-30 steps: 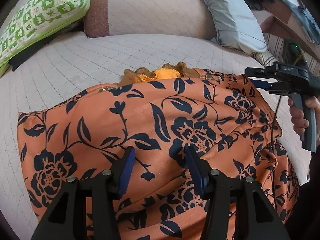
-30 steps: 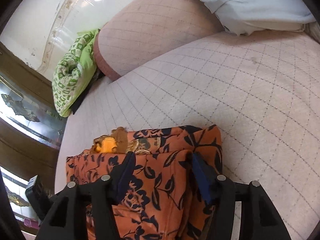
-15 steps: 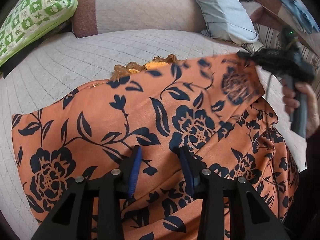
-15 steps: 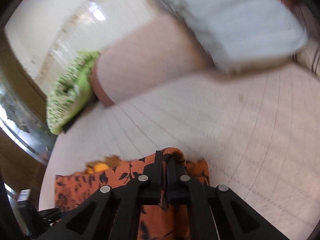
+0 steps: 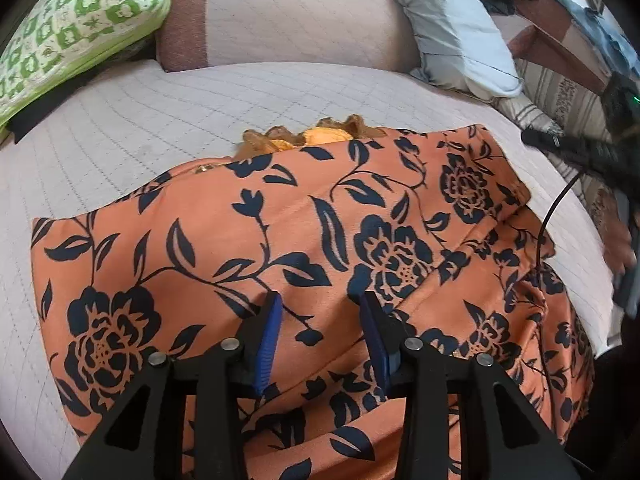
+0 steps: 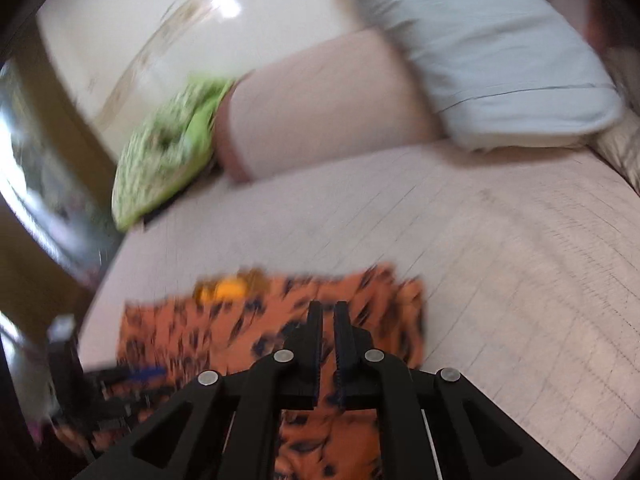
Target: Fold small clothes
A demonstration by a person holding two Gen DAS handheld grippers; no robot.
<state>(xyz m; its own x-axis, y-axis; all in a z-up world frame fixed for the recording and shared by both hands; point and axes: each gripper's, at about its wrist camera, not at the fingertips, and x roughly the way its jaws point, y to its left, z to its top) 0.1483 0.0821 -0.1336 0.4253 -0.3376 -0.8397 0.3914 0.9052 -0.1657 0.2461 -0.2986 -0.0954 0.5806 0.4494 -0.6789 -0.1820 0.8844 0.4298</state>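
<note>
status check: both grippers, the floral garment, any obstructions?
Left gripper open, over the orange floral garment. Right gripper nearly shut, view blurred; grip on cloth can't be confirmed. Garment lies on the quilted bed, right part folded over. Nothing blocking.

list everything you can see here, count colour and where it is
floral garment: 1, orange with navy flowers, spread on the bed, right part folded over
ruffled cloth: 1, yellow-orange and brown, peeking out past the garment's far edge
bed cover: 1, pale pink quilted, under everything
bolster: 1, pink with a darker end band, at the head of the bed
pillow: 1, pale grey-blue, leaning right of the bolster
quilt: 1, green and white patterned, far left
left gripper: 1, black with blue pads, open over the garment
right gripper: 1, black, nearly closed, nothing clearly held
</note>
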